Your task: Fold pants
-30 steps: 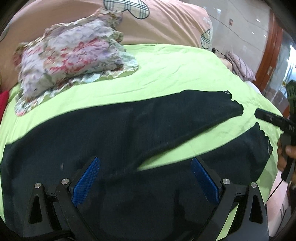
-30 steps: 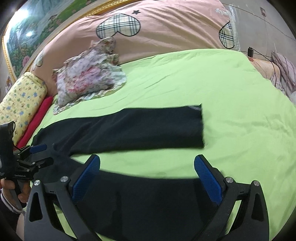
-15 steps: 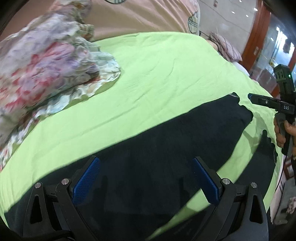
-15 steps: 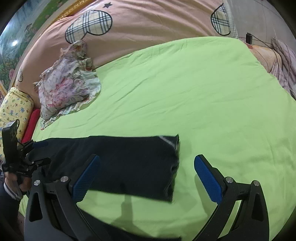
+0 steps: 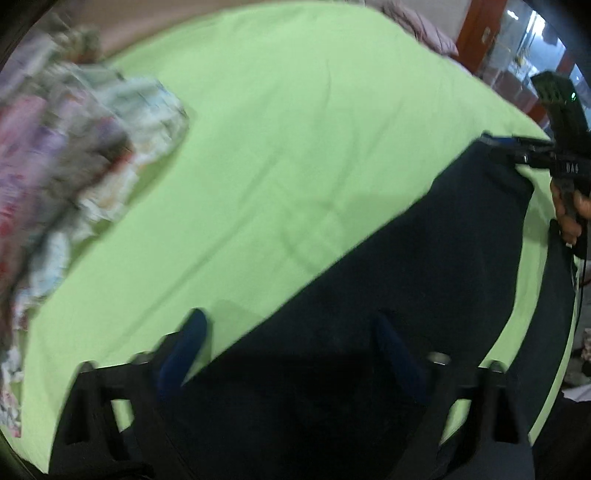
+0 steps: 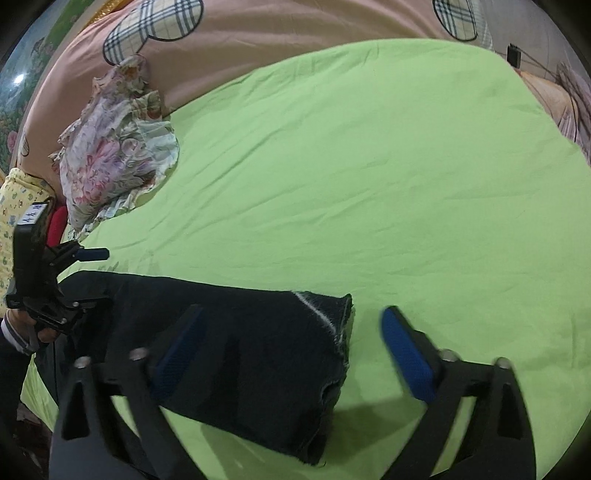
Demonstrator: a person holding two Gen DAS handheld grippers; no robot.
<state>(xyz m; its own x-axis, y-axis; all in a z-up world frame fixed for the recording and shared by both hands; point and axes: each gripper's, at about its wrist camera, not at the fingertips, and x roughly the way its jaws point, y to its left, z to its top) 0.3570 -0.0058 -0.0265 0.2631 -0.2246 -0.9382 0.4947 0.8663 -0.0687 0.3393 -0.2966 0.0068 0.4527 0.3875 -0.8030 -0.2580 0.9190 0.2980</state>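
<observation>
My right tongs [image 6: 291, 345] stood spread over the hem end of the dark pants [image 6: 236, 354], pinching nothing, one pad above the cloth and one over bare green bedsheet [image 6: 369, 184]. My left tongs [image 5: 288, 354] were likewise spread above the pants, which lay flat on that sheet. Beyond the pants sat a floral bundle [image 6: 114, 162], and behind it the pink pillow [image 6: 295, 33].

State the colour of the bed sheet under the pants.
Light green bed sheet, clearest in the right wrist view.
</observation>
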